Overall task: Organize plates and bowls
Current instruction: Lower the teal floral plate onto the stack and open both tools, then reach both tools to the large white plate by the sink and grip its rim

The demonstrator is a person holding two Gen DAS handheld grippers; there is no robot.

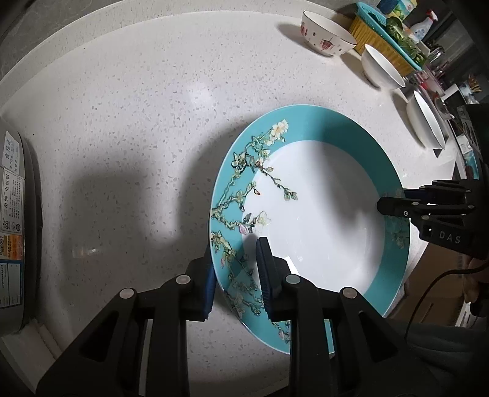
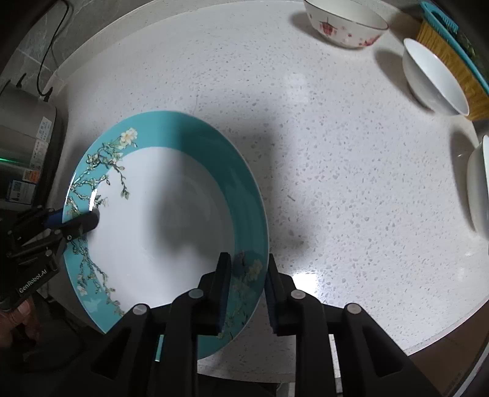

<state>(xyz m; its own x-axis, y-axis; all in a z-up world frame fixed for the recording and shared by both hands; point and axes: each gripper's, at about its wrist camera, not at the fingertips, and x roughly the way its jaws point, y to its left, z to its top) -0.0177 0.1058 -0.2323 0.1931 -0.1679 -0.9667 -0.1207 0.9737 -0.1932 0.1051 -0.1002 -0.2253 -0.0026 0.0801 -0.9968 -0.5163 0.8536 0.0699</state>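
Both grippers [image 1: 235, 268] [image 2: 246, 281] astride teal plate [image 1: 321, 213] rim, prob. flat

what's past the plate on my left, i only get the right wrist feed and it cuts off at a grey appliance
Observer: In the left wrist view the appliance is a rounded cooker body with printed labels, standing on the counter apart from the teal plate.
Operator: is the left gripper really on the rim
Observer: The left gripper straddles the flowered rim, one finger outside, one inside, with a visible gap to the outer pad.
Operator: anything behind the bowls
Observer: Behind the floral bowl and plain white bowl, a yellow and teal basket holds greens, and a spray bottle stands beyond.
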